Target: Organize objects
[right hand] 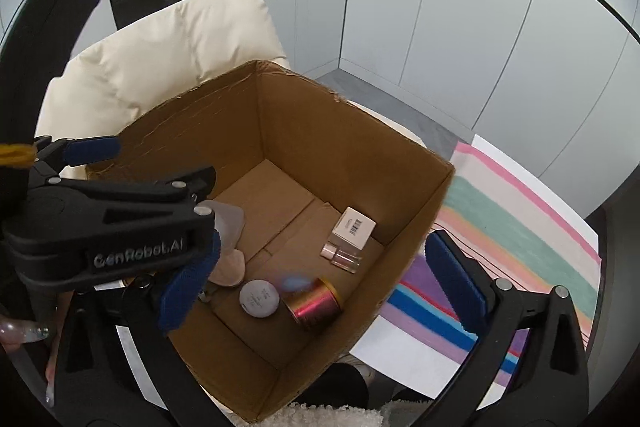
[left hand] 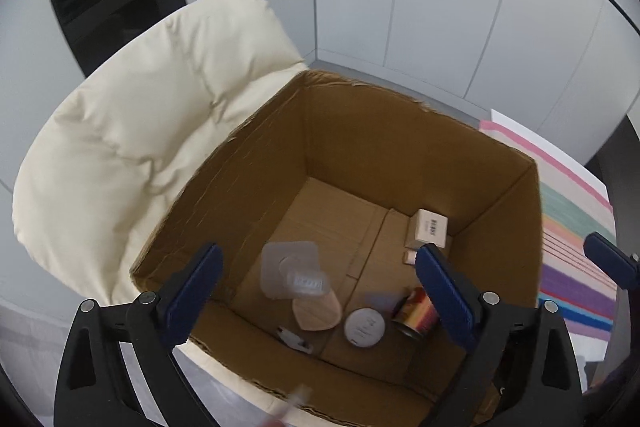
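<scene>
Left claw (left hand: 318,291): wide, empty, above box (left hand: 400,131).
Right claw (right hand: 324,283): wide, empty, at box's right rim.
Can (right hand: 316,303): on its side, near-right floor, directly below right claw.

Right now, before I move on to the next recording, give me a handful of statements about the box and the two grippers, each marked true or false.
1. The cardboard box is open at the top. True.
2. The shiny can stands upright in the box. False: it lies on its side on the box floor.
3. The round white tin lies on the box floor beside the can. True.
4. The left gripper is shut on the small carton. False: its fingers are spread wide above the box and hold nothing.
5. The right gripper is open and holds nothing. True.
6. The striped cloth lies inside the box. False: it lies outside, to the box's right.
</scene>
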`<act>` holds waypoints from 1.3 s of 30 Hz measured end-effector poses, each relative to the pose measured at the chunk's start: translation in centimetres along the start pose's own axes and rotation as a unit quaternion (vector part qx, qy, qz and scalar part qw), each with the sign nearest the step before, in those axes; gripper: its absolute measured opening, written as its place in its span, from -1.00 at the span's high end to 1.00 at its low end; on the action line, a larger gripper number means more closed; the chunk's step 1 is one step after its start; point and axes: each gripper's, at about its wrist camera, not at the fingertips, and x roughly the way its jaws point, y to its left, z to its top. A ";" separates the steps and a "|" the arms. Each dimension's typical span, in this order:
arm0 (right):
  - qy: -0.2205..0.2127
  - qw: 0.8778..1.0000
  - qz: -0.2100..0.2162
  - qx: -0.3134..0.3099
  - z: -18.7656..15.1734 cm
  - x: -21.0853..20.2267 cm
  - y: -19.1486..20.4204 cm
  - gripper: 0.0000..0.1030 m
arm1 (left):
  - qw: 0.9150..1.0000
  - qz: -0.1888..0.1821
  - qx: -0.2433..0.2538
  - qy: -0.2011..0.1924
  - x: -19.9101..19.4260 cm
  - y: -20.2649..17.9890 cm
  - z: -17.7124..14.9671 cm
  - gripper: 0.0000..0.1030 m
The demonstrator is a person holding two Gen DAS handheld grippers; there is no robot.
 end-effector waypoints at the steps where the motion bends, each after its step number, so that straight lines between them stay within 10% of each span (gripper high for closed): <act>1: 0.004 1.000 0.002 0.003 0.0 0.0 -0.2 -1.00 | 1.000 0.003 0.007 -0.002 -0.1 -0.2 0.0 -0.90; 16: 0.047 0.988 -0.019 0.145 -2.6 -8.8 -6.6 -1.00 | 0.996 0.044 0.072 0.008 -8.6 -2.6 1.0 -1.00; 23: 0.064 0.967 -0.040 0.243 -6.5 -16.4 -9.5 -1.00 | 0.989 -0.004 0.143 0.021 -16.0 -7.5 -1.4 -1.00; 39: 0.040 0.963 -0.082 0.255 -8.4 -21.3 -10.2 -1.00 | 0.985 0.011 0.171 0.008 -20.3 -9.0 -3.7 -1.00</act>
